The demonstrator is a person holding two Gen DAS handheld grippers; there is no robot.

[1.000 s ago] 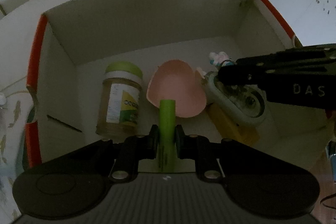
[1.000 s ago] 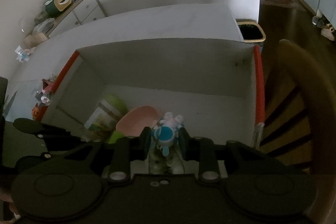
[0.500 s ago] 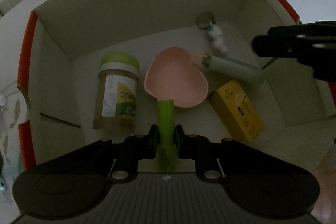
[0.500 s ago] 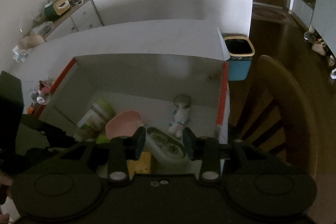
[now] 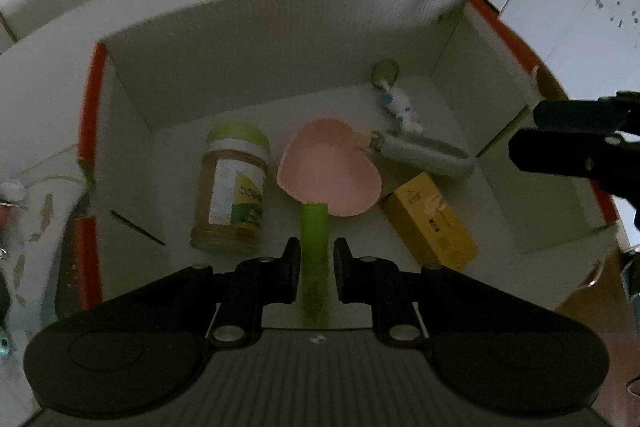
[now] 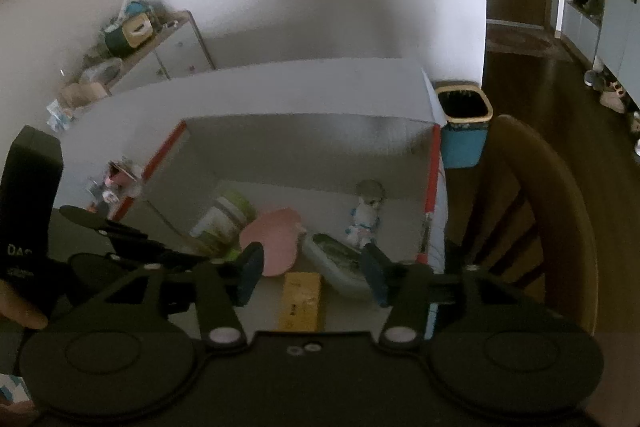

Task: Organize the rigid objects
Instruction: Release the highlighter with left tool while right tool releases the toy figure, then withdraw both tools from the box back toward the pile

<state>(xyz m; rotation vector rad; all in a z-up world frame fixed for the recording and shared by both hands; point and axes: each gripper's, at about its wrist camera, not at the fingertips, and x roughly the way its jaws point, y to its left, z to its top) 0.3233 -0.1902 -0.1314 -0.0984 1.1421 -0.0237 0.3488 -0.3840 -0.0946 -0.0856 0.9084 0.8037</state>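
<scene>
Box [image 5: 280, 39] already holds jar [image 5: 232, 187], pink dish [image 5: 332, 171], yellow carton [image 5: 432, 223], grey case [image 5: 424, 153], figurine [image 5: 400, 103]. Left gripper [image 5: 316, 259] clamped on green stick [image 5: 315, 239], above box, not yet placed. Right gripper [image 6: 312, 267] empty, jaws opening.

Right hand-held gripper [image 6: 312, 273] jaws opening, empty, above cardboard box [image 6: 304, 139], yellow carton [image 6: 302, 301]

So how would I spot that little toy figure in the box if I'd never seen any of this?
Find the big white cardboard box with orange edges. On its floor, go to the far right corner, beyond the pink heart-shaped dish and the pale oblong case. The toy figure lies there beside a small round grey thing: the only white-and-blue piece, and far smaller than the jar or yellow carton.
</scene>
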